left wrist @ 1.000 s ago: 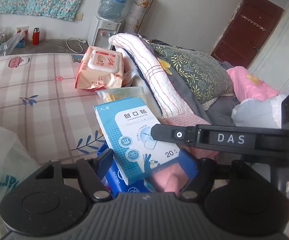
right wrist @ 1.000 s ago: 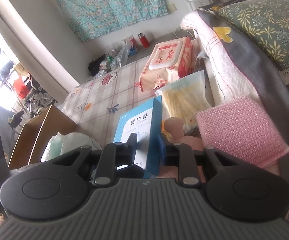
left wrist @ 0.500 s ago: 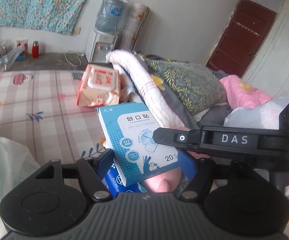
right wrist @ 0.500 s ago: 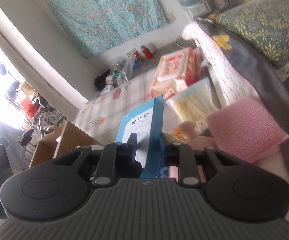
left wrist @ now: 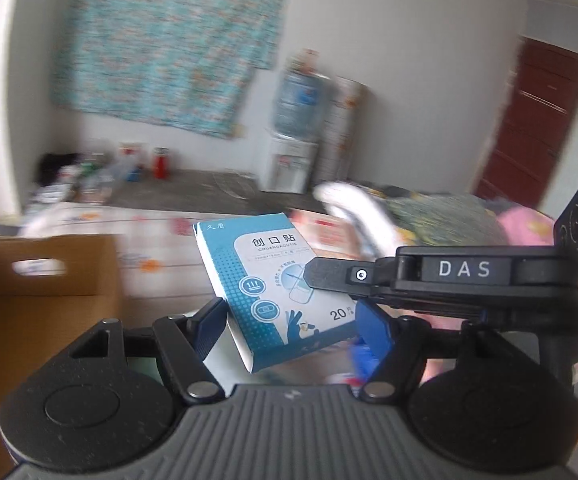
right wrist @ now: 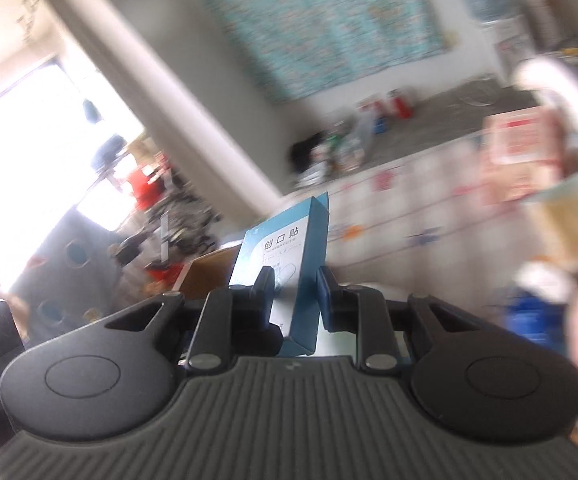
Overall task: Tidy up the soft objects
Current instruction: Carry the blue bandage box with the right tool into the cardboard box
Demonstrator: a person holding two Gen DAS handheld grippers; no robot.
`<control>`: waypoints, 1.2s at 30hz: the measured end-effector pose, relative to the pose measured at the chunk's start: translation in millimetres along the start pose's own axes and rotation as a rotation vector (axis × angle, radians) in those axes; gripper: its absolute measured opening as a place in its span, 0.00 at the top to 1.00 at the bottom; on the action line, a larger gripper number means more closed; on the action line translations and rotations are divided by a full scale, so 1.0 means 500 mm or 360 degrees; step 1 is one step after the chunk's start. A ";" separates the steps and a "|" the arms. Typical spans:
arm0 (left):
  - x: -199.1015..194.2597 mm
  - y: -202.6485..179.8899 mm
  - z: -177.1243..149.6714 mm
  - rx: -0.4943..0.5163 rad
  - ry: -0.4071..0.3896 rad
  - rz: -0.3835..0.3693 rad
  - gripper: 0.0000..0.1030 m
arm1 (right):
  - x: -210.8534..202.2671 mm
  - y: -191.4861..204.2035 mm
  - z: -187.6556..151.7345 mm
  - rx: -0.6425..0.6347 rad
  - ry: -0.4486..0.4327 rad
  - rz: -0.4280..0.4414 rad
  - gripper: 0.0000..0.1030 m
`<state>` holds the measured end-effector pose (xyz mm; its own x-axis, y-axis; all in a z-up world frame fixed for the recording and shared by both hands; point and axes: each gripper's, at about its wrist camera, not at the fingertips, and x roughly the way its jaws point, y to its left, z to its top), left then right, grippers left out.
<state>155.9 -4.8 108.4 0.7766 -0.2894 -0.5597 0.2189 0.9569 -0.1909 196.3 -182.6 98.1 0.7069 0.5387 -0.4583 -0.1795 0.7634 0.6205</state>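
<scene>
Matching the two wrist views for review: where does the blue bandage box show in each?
Left wrist: blue bandage box centre, front face showing, between both grippers' fingers.
Right wrist: the box centre, edge-on, clamped by the right gripper.
Shared landmark: teal floral cloth on the wall.

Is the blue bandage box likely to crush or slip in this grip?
The blue bandage box keeps crisp edges, so probably stiff. The right gripper pinches its thin sides, left gripper brackets it; it seems light. Glossy card might slip.

Black ribbed gripper body, blue-padded fingers, silver screws, white "DAS" marking
</scene>
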 end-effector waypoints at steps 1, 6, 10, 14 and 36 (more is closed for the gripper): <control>-0.012 0.026 0.002 -0.0015 -0.0010 0.0043 0.31 | 0.028 0.028 -0.004 -0.0017 0.0026 0.0036 0.79; -0.035 0.154 0.011 -0.0084 0.0030 0.0242 0.31 | 0.176 0.146 -0.030 -0.0033 0.0176 0.0155 0.79; 0.004 0.236 0.033 -0.0144 0.0116 0.0286 0.31 | 0.280 0.193 -0.043 -0.0020 0.0247 0.0135 0.78; 0.071 0.312 0.048 -0.0157 0.0230 0.0224 0.31 | 0.361 0.196 -0.037 -0.0052 0.0268 0.0025 0.75; 0.302 0.446 -0.074 -0.0116 0.0956 0.0340 0.69 | 0.287 0.063 -0.062 -0.0044 0.0236 -0.0030 0.72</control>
<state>300.1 163.9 -48.8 0.3278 -0.0766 -0.9416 0.0389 0.9970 -0.0676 270.8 -70.2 32.2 0.6019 0.5691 -0.5602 -0.1873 0.7825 0.5938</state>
